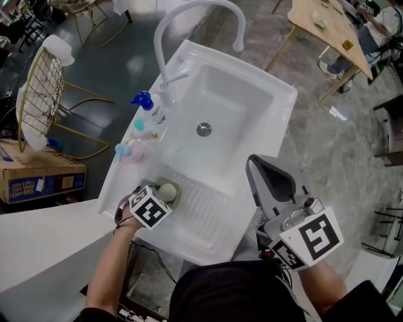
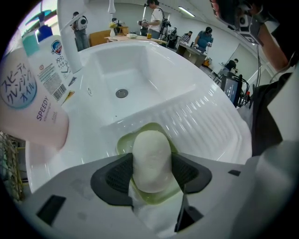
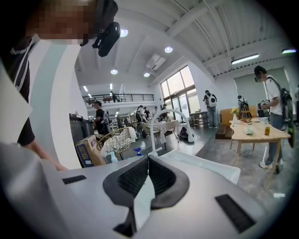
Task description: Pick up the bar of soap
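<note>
A pale, rounded bar of soap (image 2: pixel 149 144) lies in a green soap dish (image 2: pixel 122 142) at the near left corner of the white sink unit (image 1: pixel 277 94). My left gripper (image 2: pixel 152 164) reaches down over it, and both dark pads lie against the soap's sides with no gap showing. In the head view the soap (image 1: pixel 167 190) peeks out just beyond the left gripper (image 1: pixel 162 195) and its marker cube. My right gripper (image 1: pixel 254 161) hangs off the sink's right side, above the floor. It is shut and holds nothing, and its view shows the pads of the right gripper (image 3: pixel 145 161) meeting.
A pink bottle (image 2: pixel 28 93) and a blue-topped pump bottle (image 1: pixel 148 104) stand along the sink's left rim, close to the left gripper. A tall white faucet (image 1: pixel 189 12) arches over the basin. The ridged drainboard (image 1: pixel 201 210) lies right of the dish. A cardboard box (image 1: pixel 38 176) sits on the floor at left.
</note>
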`<state>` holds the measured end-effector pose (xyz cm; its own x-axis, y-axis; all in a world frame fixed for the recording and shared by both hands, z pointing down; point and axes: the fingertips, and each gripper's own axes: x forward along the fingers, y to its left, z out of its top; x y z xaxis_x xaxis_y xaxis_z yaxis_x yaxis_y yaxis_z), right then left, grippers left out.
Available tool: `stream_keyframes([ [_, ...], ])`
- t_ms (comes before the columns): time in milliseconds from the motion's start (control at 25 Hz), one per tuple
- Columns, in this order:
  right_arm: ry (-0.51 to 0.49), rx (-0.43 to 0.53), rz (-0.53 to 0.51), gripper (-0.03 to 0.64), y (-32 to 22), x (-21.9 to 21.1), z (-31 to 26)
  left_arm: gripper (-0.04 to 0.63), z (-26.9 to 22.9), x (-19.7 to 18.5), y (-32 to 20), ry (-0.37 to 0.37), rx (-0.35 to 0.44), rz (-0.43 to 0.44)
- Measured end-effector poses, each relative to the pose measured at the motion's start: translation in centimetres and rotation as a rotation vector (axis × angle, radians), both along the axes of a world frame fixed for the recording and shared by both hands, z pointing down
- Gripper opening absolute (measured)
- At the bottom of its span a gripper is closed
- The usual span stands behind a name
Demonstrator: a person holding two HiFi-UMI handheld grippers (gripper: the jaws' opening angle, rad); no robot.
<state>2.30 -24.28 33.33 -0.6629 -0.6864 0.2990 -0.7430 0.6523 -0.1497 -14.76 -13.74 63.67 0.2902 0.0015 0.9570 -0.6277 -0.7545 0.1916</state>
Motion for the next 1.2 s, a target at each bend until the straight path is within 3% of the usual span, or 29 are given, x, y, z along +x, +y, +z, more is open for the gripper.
stream_keyframes([
  [360, -0.007, 0.011, -0.024, 0.008, 1.6, -0.2, -0.5, 0.253, -2.6, -0.5, -0.7, 0.075, 0.140, -0.148],
  [520, -0.010, 0.002, -0.042, 0.008, 2.3, -0.5, -0.1, 0.253, -2.2, -0.9, 0.4, 0.071, 0.116, -0.182],
  [880, -0.018, 0.002, -0.052, 0.008, 2.9, -0.6, -0.2, 0.255, 0.0, -1.4, 2.0, -0.059, -0.013, -0.047],
  [1000, -0.021, 0.000, -0.045, 0.008, 2.8, -0.3, -0.2, 0.255, 0.3, -1.1, 1.6, -0.117, 0.033, 0.036],
  [1200, -0.022, -0.007, -0.035, 0.008, 2.8, 0.1, 0.0, 0.256, 0.0, -1.0, 1.7, -0.120, 0.092, 0.100],
])
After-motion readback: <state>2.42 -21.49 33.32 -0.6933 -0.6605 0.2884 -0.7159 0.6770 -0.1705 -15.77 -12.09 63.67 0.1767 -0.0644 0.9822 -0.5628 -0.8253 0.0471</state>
